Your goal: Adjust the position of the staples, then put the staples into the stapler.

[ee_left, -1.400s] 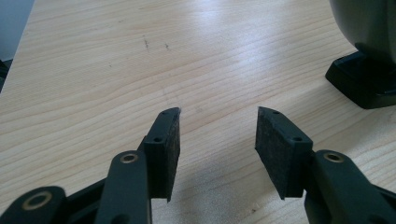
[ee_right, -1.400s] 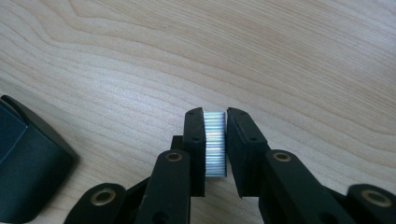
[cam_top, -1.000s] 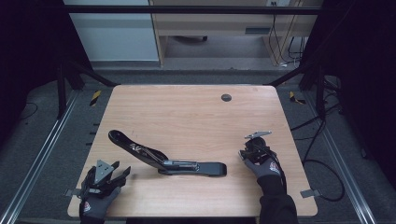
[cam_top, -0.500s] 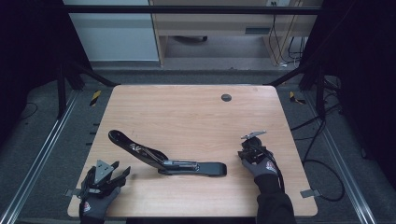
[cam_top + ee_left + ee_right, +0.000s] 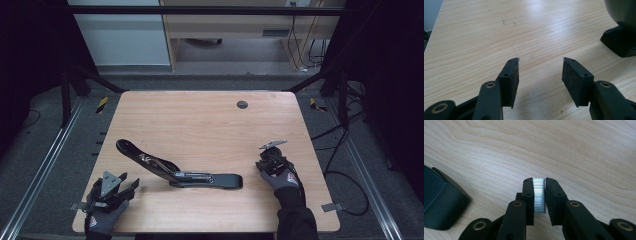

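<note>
Right tongs (image 5: 539, 185) clamped on a staple strip (image 5: 539, 195), left tongs (image 5: 541, 65) apart, above the pale wooden table (image 5: 200, 125).

Silver staple strip (image 5: 539, 195) clamped upright between right hand-held gripper (image 5: 539, 185) jaws

Not much moved: the right gripper (image 5: 264, 159), clamped on its strip of staples (image 5: 539, 195), crept a bit closer to the near end of the open stapler (image 5: 177, 171).
</note>
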The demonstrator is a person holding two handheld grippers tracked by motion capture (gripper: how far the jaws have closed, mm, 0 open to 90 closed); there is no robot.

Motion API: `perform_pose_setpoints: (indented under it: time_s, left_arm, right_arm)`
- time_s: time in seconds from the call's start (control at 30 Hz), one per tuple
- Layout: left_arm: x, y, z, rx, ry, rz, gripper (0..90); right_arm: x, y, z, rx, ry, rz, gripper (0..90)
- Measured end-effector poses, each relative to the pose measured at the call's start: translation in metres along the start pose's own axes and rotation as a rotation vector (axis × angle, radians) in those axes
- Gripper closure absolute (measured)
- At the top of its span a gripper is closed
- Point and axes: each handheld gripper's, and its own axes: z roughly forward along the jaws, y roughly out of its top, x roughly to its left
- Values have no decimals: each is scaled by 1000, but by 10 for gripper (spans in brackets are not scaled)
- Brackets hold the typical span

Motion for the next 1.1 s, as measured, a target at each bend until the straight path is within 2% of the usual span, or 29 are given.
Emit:
perform_pose_setpoints:
  time_s: [0.13, 0.17, 0.23, 0.27, 0.37, 0.47, 0.63, 0.93, 1.1]
  left_arm:
    - [0, 0, -1, -4, -1, -4, 467]
    - [0, 0, 0, -3, -1, -8, 466]
    - [1, -1, 0, -4, 0, -12, 464]
    - [1, -1, -1, -3, -1, -13, 463]
    - [1, -1, 0, -4, 0, -11, 462]
    - [1, -1, 1, -1, -1, -10, 462]
    - [1, -1, 1, 0, -2, -8, 462]
    - [1, -1, 2, 1, -3, -16, 461]
    - [1, -1, 1, 1, -4, -18, 460]
  right_arm:
    - [-3, -2, -7, -22, 21, -27, 781]
    - [-3, -2, -9, -27, 36, -22, 781]
    - [-4, -3, -13, -44, 36, -43, 781]
    - [-5, -4, -17, -67, 59, -43, 781]
    - [-6, -5, -22, -86, 73, -51, 781]
    - [-6, -4, -32, -117, 88, -89, 782]
    - [-6, 0, -44, -153, 104, -123, 782]
    - [-1, 11, -59, -199, 148, -191, 783]
    - [9, 18, -62, -222, 190, -230, 783]
